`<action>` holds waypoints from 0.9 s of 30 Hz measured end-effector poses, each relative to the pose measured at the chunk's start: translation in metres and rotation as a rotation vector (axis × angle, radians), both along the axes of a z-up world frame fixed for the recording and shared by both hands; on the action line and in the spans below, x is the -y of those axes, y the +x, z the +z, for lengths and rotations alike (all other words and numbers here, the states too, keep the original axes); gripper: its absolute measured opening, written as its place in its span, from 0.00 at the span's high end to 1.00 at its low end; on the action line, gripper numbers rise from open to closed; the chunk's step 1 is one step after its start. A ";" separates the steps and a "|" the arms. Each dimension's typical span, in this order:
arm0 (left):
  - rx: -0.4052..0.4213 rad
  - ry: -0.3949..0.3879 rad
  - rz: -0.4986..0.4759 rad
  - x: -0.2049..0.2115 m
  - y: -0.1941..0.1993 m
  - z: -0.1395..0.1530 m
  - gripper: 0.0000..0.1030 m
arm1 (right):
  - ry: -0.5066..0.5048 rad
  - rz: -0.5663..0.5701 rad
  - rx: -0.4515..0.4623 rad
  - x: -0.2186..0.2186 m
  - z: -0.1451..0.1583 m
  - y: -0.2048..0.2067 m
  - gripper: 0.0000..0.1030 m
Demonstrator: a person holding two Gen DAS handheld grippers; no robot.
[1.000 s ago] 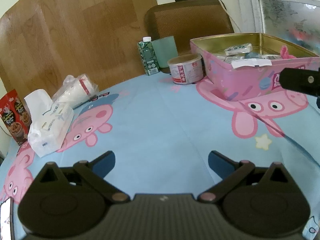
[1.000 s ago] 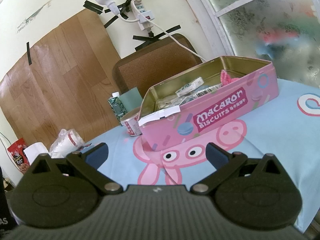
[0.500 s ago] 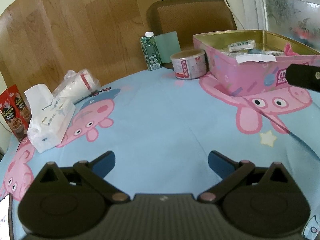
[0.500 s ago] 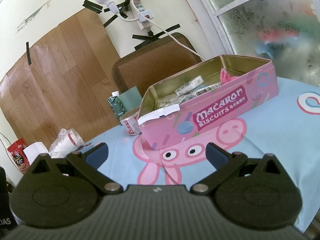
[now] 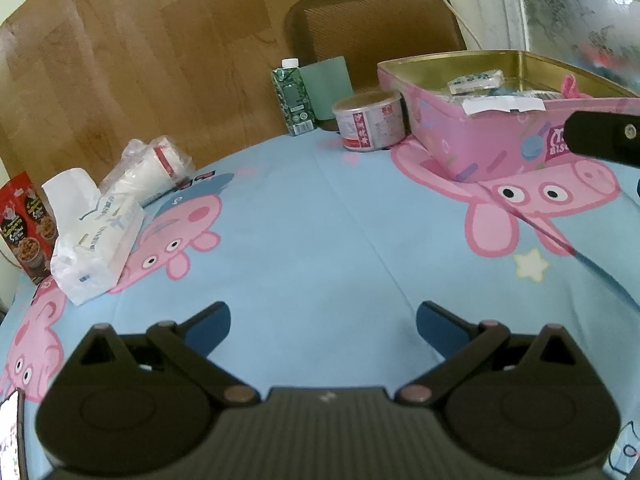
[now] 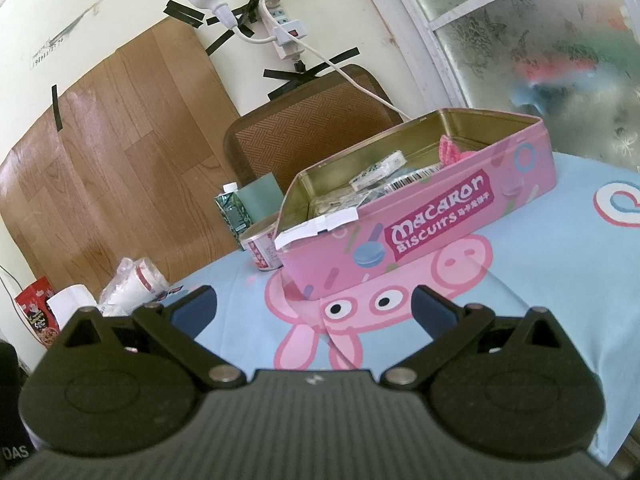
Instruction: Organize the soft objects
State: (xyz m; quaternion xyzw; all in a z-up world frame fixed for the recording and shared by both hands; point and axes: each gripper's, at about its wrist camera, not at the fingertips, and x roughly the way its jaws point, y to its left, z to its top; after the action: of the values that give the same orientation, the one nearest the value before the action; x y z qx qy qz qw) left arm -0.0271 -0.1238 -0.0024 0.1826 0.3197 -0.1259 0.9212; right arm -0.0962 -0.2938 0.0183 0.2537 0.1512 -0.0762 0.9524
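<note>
Pink tin (image 6: 424,224) lengthwise rightward, claws apart.

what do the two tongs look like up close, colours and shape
Both the left tongs and right tongs match: matte black ribbed body, two round black housings, angled black link arms with silvery-pink pivot pins, and dark blue fingertips. No cables or sleeves show.
</note>
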 end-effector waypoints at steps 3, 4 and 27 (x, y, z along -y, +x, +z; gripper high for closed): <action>-0.003 0.002 -0.005 0.001 -0.001 -0.001 0.00 | 0.000 0.000 0.001 0.000 0.000 -0.001 0.00; -0.003 0.002 -0.007 0.001 -0.001 -0.001 0.00 | 0.000 -0.001 0.000 0.000 -0.001 -0.001 0.00; -0.009 0.010 -0.023 0.003 -0.004 -0.001 0.00 | 0.003 -0.004 -0.001 -0.001 -0.001 -0.001 0.00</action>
State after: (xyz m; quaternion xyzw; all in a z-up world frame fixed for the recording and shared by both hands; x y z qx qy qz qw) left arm -0.0311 -0.1267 -0.0036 0.1904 0.3221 -0.1354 0.9174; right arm -0.0972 -0.2927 0.0173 0.2555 0.1512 -0.0780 0.9517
